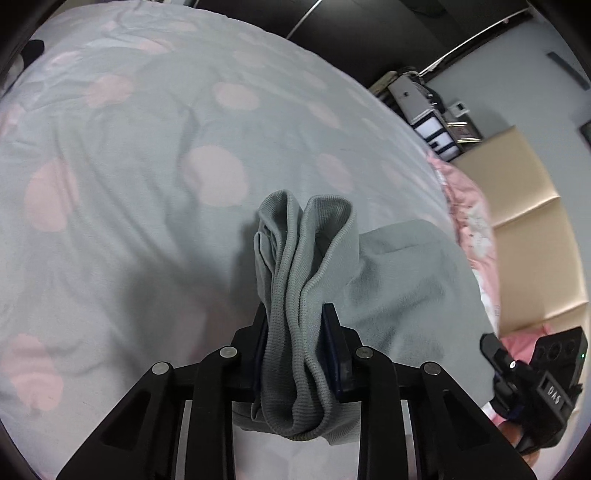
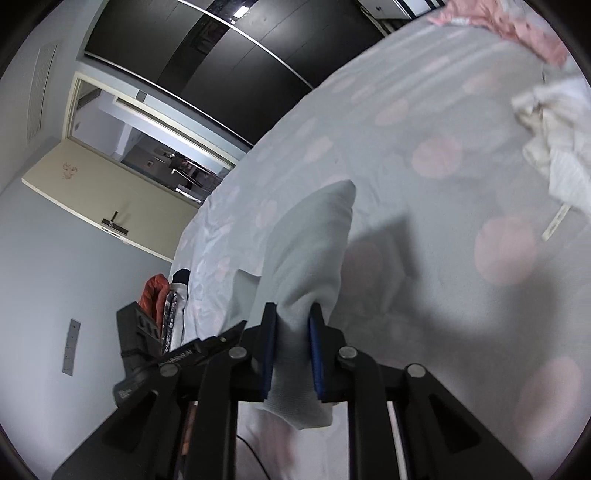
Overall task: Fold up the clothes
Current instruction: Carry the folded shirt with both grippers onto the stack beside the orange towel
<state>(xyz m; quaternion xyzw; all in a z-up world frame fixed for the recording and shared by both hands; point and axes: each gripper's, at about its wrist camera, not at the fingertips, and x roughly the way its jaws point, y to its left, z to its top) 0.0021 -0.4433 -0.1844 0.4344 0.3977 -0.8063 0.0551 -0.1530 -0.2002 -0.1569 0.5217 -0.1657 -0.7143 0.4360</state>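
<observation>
A grey-green garment (image 1: 399,280) hangs above the bed. My left gripper (image 1: 295,314) is shut on its bunched ribbed hem (image 1: 306,258), which stands up between the pads. My right gripper (image 2: 293,312) is shut on another pale part of the same garment (image 2: 314,240), whose corner sticks up beyond the pads. The right gripper also shows at the lower right of the left wrist view (image 1: 535,373). The left gripper shows at the lower left of the right wrist view (image 2: 147,343).
The bed has a grey sheet with pink dots (image 1: 147,166). A white crumpled garment (image 2: 557,140) and a pink one (image 2: 517,26) lie further along it. A beige padded headboard (image 1: 528,221), dark wardrobe (image 2: 229,48) and open door (image 2: 92,192) surround the bed.
</observation>
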